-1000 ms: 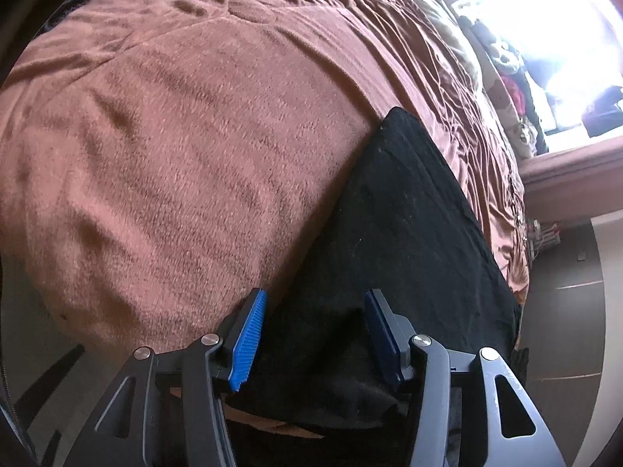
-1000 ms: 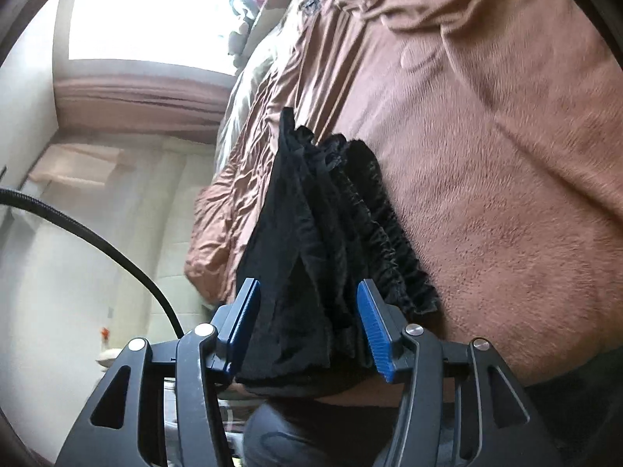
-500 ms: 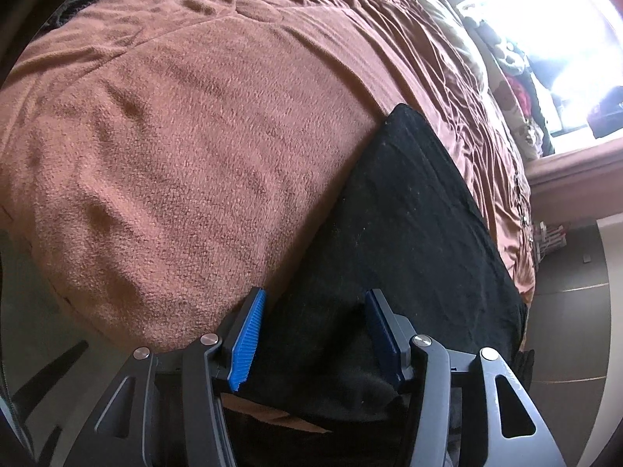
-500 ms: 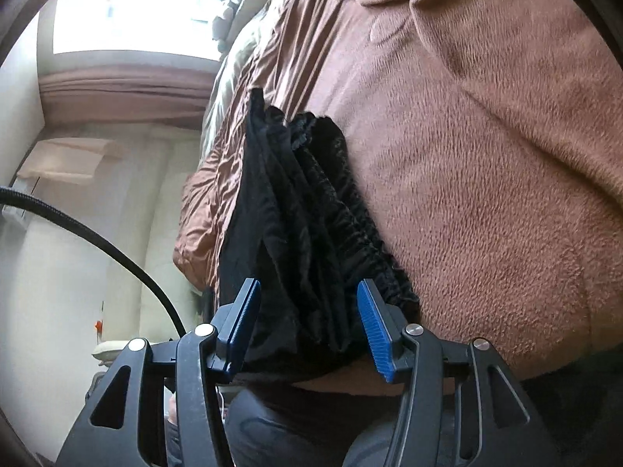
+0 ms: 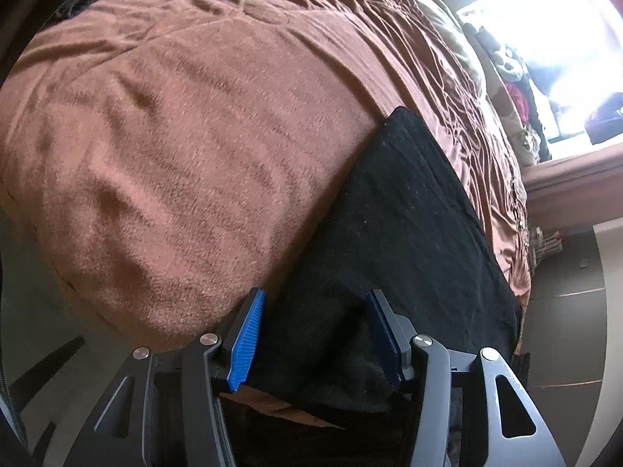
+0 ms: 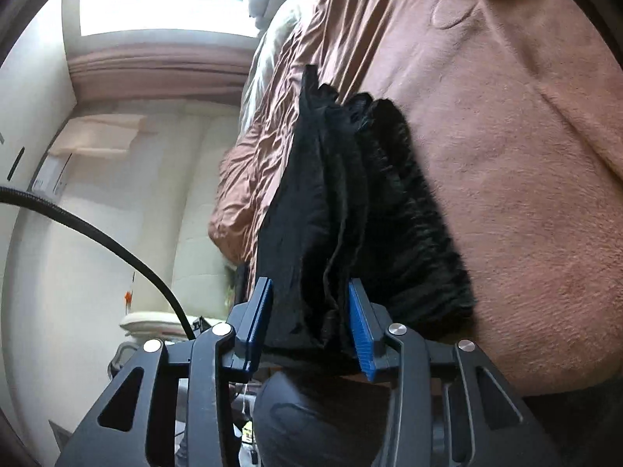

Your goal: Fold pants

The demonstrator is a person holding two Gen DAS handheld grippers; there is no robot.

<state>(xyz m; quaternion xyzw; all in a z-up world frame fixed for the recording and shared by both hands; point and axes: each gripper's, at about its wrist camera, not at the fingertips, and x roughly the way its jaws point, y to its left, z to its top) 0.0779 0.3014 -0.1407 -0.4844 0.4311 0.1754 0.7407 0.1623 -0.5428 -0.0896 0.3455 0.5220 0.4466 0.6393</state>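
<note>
Pants [image 6: 350,210], black, lie along the near edge of a bed [image 5: 194,155] covered by a brown blanket. They sit straight ahead of both grippers, with their near end reaching in between the fingers of each.

The right gripper [image 6: 309,327] faces the bunched end, where the gathered waistband and several stacked layers show. Its jaws are closing, and the gap is clearly narrower than it was a moment ago. The blue pads [image 6: 360,330] now sit against the sides of a thick fold of cloth, so it looks to be grasping the pants, though the squeeze may not be finished. The ruffled waistband part lies just outside its right finger, not caught.

The left gripper [image 5: 317,334] points down at the flat, smooth end of the pants. Its jaws are parted, unchanged from a moment ago, with cloth lying between them. The pads [image 5: 249,338] do not appear to pinch it, so this gripper reads as released.

Judging from this, the right side is taking hold for the next fold, while the left has yet to grip. A black cable [image 6: 97,233] arcs to the left of the right gripper.
</note>
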